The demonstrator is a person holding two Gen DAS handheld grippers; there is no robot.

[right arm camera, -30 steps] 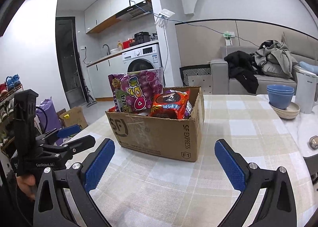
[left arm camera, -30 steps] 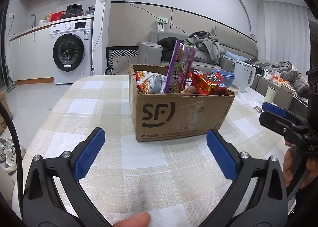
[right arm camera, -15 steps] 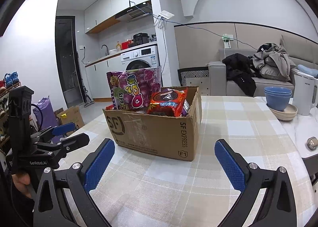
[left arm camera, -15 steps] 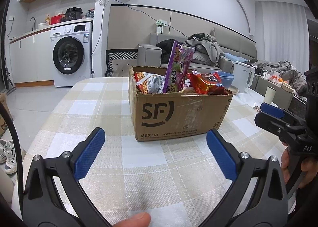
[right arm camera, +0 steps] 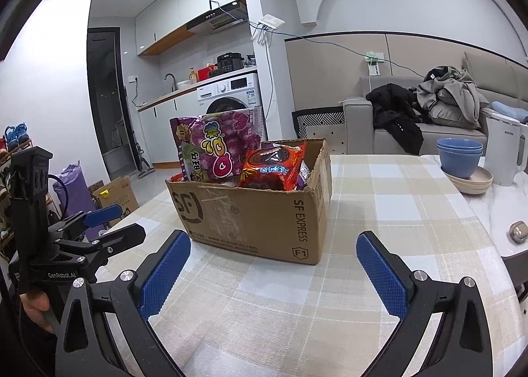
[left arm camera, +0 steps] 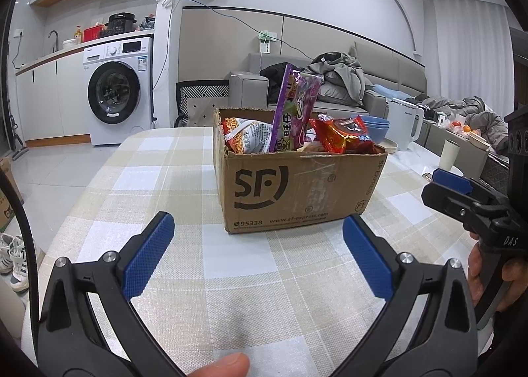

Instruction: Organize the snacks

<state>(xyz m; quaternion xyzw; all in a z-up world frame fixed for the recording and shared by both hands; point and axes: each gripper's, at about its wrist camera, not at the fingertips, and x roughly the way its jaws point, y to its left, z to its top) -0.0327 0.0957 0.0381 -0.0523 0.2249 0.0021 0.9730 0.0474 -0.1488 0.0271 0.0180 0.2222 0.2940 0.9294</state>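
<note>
On a checked tablecloth (left arm camera: 198, 179) in a living room, a cardboard box (left arm camera: 297, 188) stuffed with snack packs: purple bag (left arm camera: 297, 109) upright, red pack (left arm camera: 343, 139) beside it. Ahead of both grippers, well clear of the pads. Left gripper (left arm camera: 255, 251) spread wide, empty; right gripper (right arm camera: 272, 269) likewise spread, empty.

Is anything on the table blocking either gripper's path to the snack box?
Nothing visible does. Bare checked tablecloth lies between the open left gripper and the cardboard box, and likewise between the open right gripper and the box. The blue bowls and white kettle sit off to the side.
</note>
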